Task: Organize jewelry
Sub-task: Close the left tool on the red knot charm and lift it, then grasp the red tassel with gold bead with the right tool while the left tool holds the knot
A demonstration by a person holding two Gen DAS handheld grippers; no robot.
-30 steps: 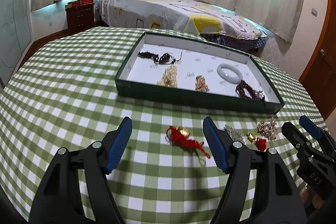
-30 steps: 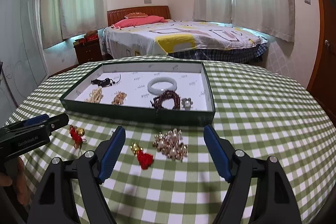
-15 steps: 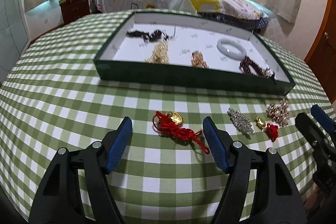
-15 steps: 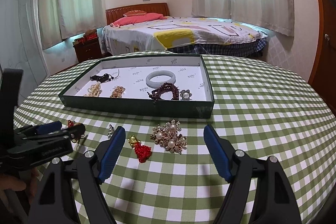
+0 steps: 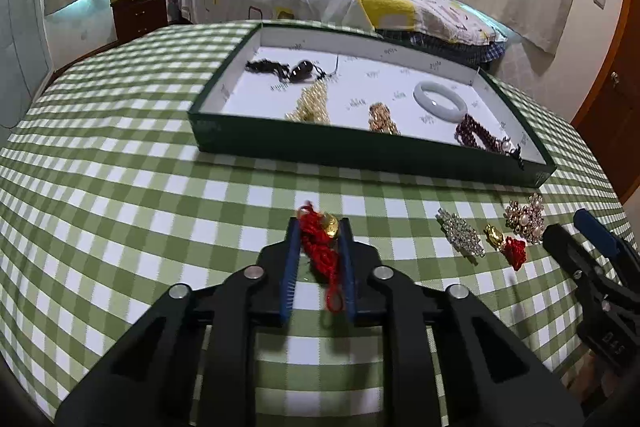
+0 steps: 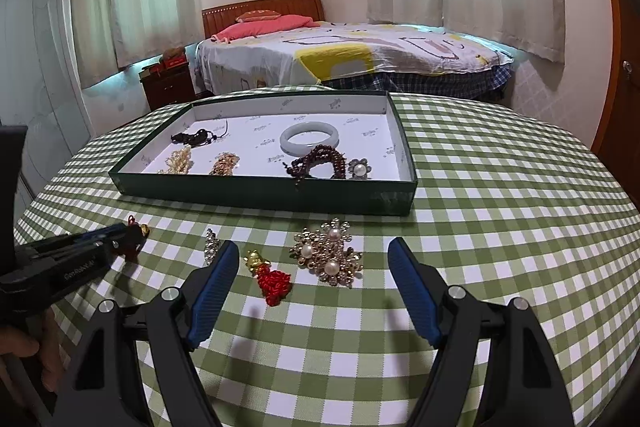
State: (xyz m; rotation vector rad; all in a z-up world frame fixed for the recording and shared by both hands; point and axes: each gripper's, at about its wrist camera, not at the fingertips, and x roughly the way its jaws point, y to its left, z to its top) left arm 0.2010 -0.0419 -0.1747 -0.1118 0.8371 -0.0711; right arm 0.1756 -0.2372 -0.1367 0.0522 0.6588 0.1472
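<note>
left gripper [image 5: 319,227]: blue pads pressed onto the red cord charm [image 5: 320,247]; jaws have just been closing, charm between them.
red cord charm: knotted red cord with a small gold ornament at its far end; a loop of cord trails back between the pads; it lies on the green-and-white checked tablecloth [image 5: 120,207], on the near side of the tray.
right gripper [image 6: 312,263]: jaws spread wide, nothing between the pads; it hangs over the cloth, with the pearl brooch and tassel charm just ahead.
tassel charm [image 6: 269,274]: gold figure tied to a red knotted tassel, loose on the cloth.
pearl brooch [image 6: 327,259]: gold cluster set with white pearls, right of the tassel charm.
crystal piece [image 5: 460,235]: clear stones, left of the tassel charm.
tray [image 6: 256,193]: dark green walls, white lining, beyond the loose pieces.
tray contents: black cord piece [image 5: 280,68], gold bead strand [image 5: 312,103], small gold piece [image 5: 382,118], pale jade bangle [image 6: 309,138], dark red bead bracelet [image 6: 320,163], pearl flower [image 6: 359,169].
</note>
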